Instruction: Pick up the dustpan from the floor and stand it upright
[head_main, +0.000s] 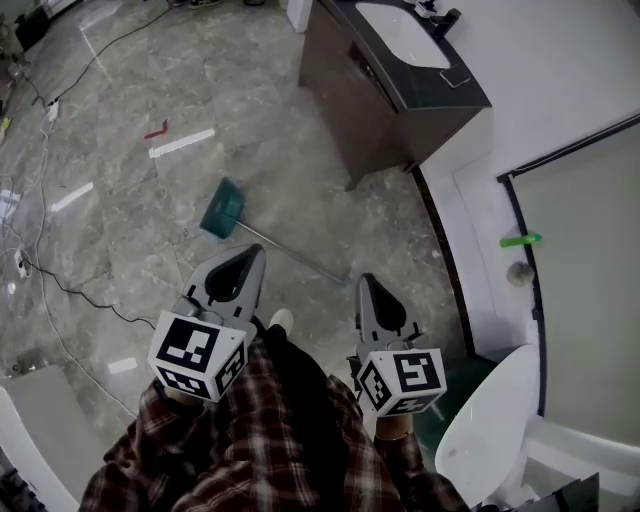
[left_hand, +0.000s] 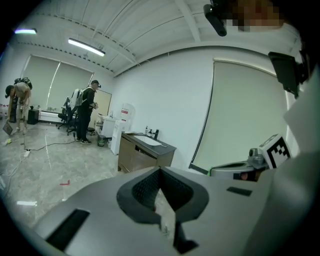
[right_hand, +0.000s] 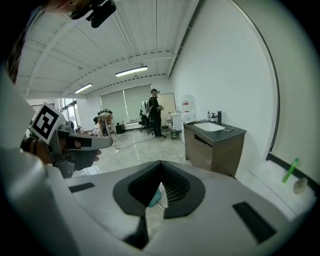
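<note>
Head view: dustpan (head_main: 222, 208) lies flat on the floor (head_main: 120, 200). Its teal pan is just ahead of the left gripper (head_main: 254, 252), and its long handle runs back toward the tips of the right gripper (head_main: 365, 283). Both are closed and empty. The sink (head_main: 405, 35) in the vanity (head_main: 350, 90) is well ahead-right of them; the basin looks empty.
Left gripper view: jaws together, nothing held. Vanity ahead-left.
Right gripper view: jaws together, nothing gripped. Dustpan shows on the floor below the tips, untouched.
</note>
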